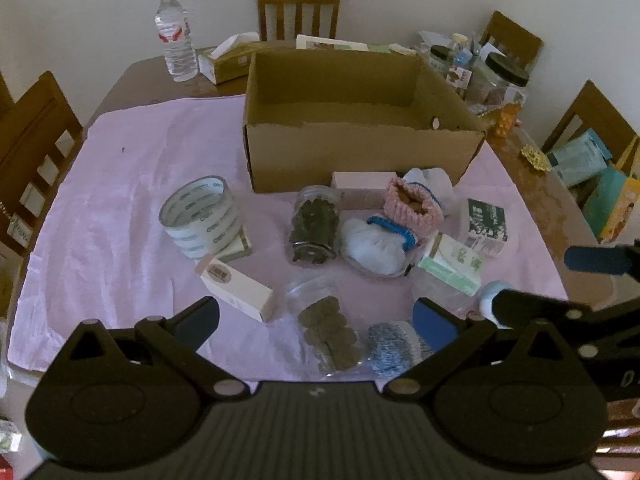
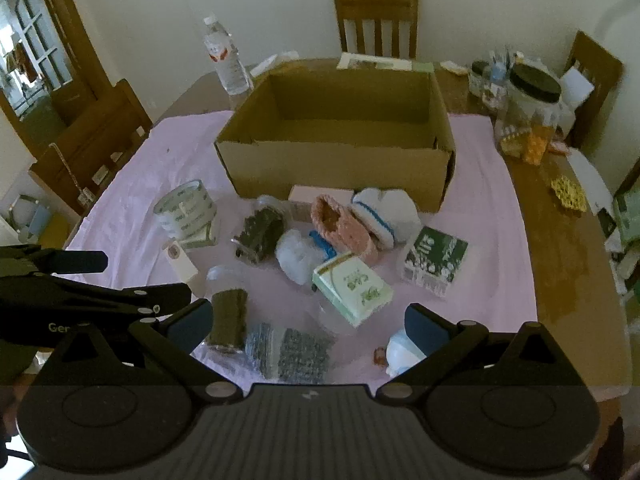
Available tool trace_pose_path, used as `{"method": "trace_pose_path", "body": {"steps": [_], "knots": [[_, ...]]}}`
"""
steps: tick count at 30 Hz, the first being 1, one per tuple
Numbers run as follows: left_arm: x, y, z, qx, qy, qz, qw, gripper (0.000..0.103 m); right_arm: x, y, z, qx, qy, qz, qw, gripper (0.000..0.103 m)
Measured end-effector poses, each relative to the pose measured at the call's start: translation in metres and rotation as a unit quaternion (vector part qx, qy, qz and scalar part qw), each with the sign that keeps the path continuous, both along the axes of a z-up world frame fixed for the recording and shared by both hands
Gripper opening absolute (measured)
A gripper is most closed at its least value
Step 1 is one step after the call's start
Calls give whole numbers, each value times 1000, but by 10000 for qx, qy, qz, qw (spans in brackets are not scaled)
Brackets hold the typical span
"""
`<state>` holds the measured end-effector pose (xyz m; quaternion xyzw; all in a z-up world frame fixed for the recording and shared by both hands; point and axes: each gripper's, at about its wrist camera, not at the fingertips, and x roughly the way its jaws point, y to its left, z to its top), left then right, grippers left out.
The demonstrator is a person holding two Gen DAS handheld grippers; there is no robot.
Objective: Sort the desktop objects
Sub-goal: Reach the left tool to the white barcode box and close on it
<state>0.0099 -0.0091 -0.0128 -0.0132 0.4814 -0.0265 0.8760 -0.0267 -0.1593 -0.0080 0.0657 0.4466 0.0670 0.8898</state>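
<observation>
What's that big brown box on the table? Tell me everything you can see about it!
The cardboard box is plain brown, wide and low, with its top open and no flaps showing. Inside looks empty. Its front top edge is rough and torn, and one side wall has a small round hole. It stands upright on the pink cloth, behind the scattered objects. A pale pink carton lies against its front wall. Neither hand-held gripper touches it.

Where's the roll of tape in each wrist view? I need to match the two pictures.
Left wrist: tape roll is left of centre on the pink cloth, left of the jar.
Right wrist: tape roll is at left-centre, below the box's left corner.
Shared landmark: the cardboard box, behind and to the right of the tape in both.
</observation>
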Motion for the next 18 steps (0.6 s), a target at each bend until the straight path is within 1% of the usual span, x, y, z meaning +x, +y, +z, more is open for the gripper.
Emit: {"method": "trace_pose_path", "body": {"steps": [5,10,15,18], "knots": [[4,12,-7,28,44,-238,9997,102,2,6,-5,76,-86,-149,9998,103],[7,30,-9,46,-54,-438,9990,102,5,17,-8,182,-91,-226,9995,103],[8,48,-14,134,-210,-685,9973,102,3,24,-14,120,-99,-441,9989,103],[5,58,-19,177,-388,-874,9953,102,1,29,-18,-46,-156,-542,9984,103]]}}
